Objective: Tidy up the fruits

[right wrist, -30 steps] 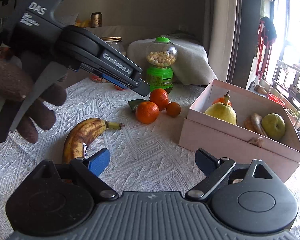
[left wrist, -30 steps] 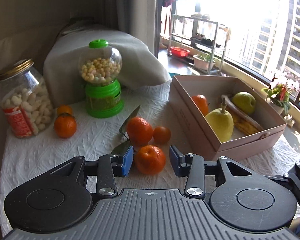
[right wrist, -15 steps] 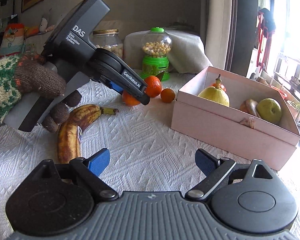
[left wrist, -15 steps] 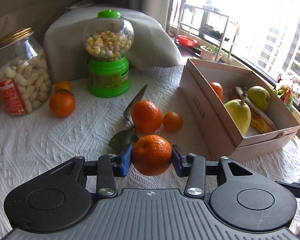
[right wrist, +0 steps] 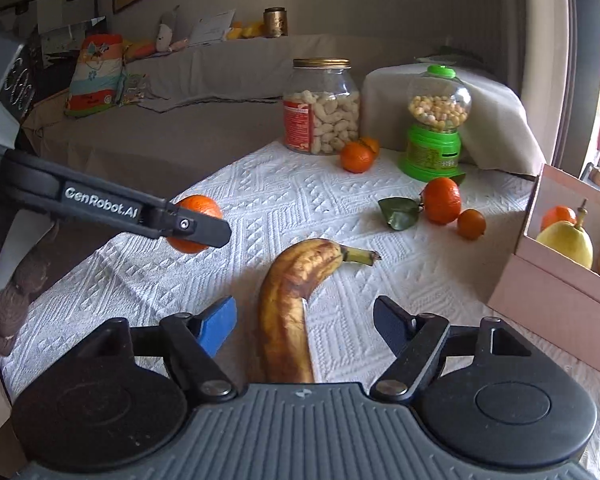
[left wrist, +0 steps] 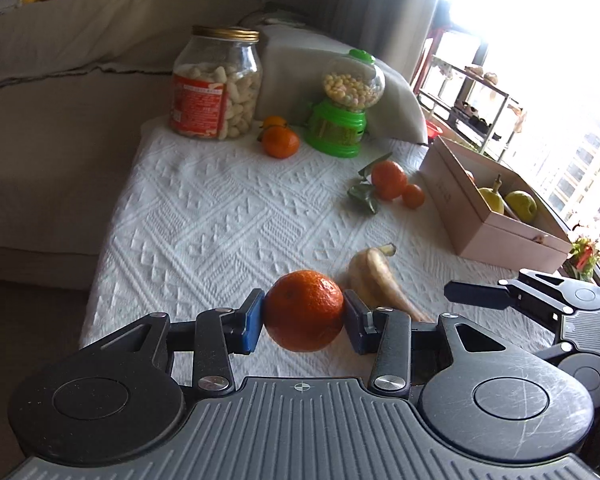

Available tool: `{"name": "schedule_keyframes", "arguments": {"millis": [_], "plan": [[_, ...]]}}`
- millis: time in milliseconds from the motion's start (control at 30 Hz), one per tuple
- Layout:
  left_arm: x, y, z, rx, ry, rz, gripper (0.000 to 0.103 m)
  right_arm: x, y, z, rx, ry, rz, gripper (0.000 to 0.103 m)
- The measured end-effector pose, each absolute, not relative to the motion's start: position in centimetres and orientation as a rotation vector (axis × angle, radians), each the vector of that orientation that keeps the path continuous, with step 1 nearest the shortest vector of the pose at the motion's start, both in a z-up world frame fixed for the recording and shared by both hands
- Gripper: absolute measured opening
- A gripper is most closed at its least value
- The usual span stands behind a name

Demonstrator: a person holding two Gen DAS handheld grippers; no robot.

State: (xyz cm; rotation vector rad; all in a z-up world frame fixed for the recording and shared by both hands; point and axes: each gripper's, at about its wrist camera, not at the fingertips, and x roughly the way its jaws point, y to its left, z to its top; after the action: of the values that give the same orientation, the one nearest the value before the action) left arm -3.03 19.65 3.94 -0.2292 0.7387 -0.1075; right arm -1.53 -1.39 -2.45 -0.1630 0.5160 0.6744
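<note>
My left gripper (left wrist: 304,322) is shut on an orange (left wrist: 305,310) and holds it above the white cloth near the table's front left; the orange also shows in the right wrist view (right wrist: 194,208). My right gripper (right wrist: 304,328) is open with a spotted banana (right wrist: 290,304) lying between its fingers, untouched. The banana shows in the left wrist view (left wrist: 374,278) too. The pink box (left wrist: 484,224) at the right holds a pear (right wrist: 566,240), an apple (left wrist: 521,206) and an orange (right wrist: 556,216). Loose oranges (right wrist: 442,200) lie beside a leaf (right wrist: 398,212).
A snack jar (right wrist: 322,108), a green candy dispenser (right wrist: 436,120) and two more oranges (right wrist: 358,156) stand at the back of the table. A grey sofa lies beyond the left edge. A window and rack are at the right.
My left gripper closed on the orange, lifted it and carried it back to the table's front left. My right gripper moved left and forward over the banana, staying open.
</note>
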Motion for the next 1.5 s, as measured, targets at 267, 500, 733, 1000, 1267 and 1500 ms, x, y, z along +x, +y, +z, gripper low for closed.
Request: {"name": "schedule_keyframes", "arguments": {"millis": [267, 500, 733, 1000, 1267, 1500], "plan": [[-4.9, 20.3, 2.6, -0.25, 0.785, -0.084, 0.047, -0.4, 2.0, -4.1, -0.227, 0.556, 0.651, 0.038], [-5.2, 17.8, 3.3, -0.233, 0.776, -0.153, 0.047, -2.2, -1.1, -2.9, -0.204, 0.577, 0.657, 0.036], [-2.7, 12.8, 7.0, -0.257, 0.708, -0.306, 0.047, -5.2, -10.7, 1.5, -0.036, 0.497, 0.578, 0.036], [9.8, 4.0, 12.2, -0.268, 0.646, -0.47, 0.047, -6.3, -22.3, 5.9, 0.045, 0.306, 0.345, 0.036], [19.3, -1.6, 8.6, -0.166, 0.684, -0.415, 0.047, -0.5, -28.1, 5.7, 0.19, 0.33, 0.334, 0.036], [17.9, 1.9, 7.8, -0.236, 0.661, -0.413, 0.047, 9.8, -25.9, 3.4, 0.343, 0.472, 0.492, 0.036]]}}
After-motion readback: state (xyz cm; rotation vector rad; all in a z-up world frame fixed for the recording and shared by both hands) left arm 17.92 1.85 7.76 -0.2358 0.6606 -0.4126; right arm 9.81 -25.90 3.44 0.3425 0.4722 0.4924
